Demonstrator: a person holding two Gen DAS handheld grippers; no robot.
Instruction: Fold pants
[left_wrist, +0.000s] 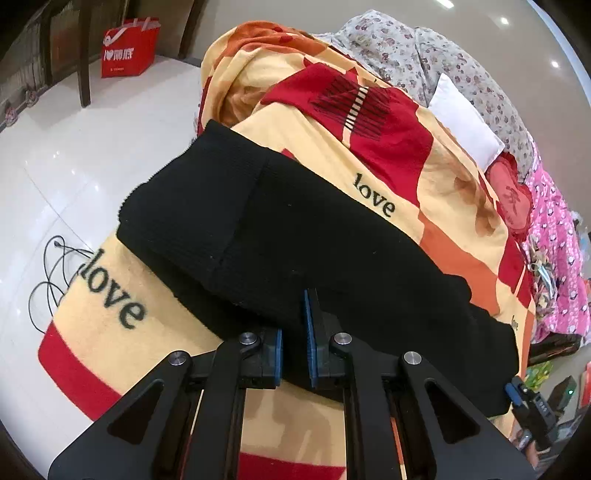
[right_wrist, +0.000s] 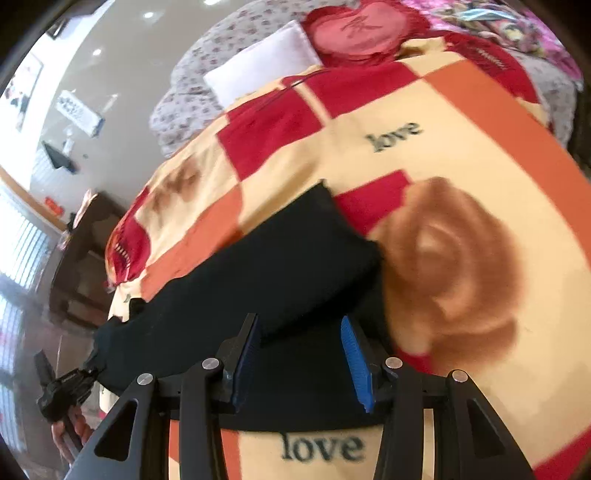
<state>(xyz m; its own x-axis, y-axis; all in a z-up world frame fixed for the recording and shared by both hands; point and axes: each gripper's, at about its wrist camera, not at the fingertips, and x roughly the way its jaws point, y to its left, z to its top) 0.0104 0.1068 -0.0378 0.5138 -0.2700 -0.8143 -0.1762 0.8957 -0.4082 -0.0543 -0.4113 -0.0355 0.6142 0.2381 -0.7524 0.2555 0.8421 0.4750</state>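
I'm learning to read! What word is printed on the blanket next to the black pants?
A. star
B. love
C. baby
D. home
B: the blanket shows "love" in dark letters beside the black pants, and again near its lower edge.

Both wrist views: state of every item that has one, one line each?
black pants: folded over, lying on the blanket
left gripper: jaws shut on pants fabric
right gripper: jaws open, over the pants, pads not pressing
blanket: spread on the bed, rumpled at its far end
white pillow: lying flat at the head end
red shopping bag: upright on the floor
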